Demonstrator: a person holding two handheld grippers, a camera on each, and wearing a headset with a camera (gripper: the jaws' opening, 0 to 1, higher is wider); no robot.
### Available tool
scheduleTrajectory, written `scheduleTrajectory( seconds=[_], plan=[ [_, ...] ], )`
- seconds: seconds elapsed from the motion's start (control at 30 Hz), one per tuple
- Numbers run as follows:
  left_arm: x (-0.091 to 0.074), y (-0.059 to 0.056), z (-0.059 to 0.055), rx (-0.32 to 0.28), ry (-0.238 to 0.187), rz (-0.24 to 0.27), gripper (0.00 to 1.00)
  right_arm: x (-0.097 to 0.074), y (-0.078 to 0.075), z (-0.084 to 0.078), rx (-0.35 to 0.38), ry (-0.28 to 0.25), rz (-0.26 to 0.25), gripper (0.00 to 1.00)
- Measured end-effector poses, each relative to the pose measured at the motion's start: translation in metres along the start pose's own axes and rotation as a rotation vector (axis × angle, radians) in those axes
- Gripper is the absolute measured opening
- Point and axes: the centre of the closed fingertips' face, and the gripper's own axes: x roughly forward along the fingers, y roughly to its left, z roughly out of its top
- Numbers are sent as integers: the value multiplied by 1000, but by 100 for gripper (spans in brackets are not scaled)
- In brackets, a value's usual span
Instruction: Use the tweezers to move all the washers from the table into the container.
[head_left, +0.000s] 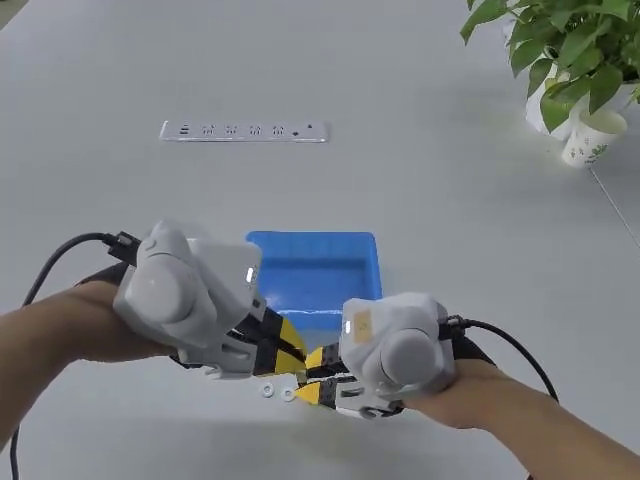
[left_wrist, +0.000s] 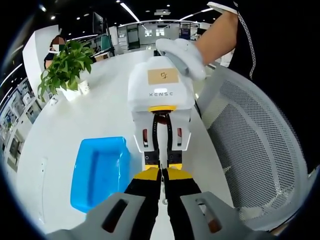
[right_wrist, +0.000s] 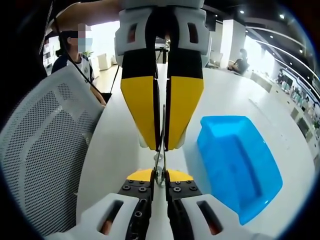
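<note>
L gripper (left_wrist: 164, 173), R gripper (right_wrist: 159, 176) on tweezers (right_wrist: 160, 156)

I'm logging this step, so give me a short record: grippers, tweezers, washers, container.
left gripper: shut on tweezers, facing right gripper
right gripper: shut on tweezers
tweezers: held between both grippers' jaws
washers: two on table, by the gripper tips
container: blue, just beyond grippers, no washers seen inside
</note>
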Motion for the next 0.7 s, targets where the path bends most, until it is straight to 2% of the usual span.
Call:
scheduleTrajectory(
  seconds=[0.23, 0.7],
  plan=[
    [-1, -2, 2, 0, 0, 0, 6, -3, 1, -1, -6, 9, 0, 10],
    [-13, 1, 11, 12, -4, 0, 6, -14, -2, 11, -9, -9, -10, 10]
  ],
)
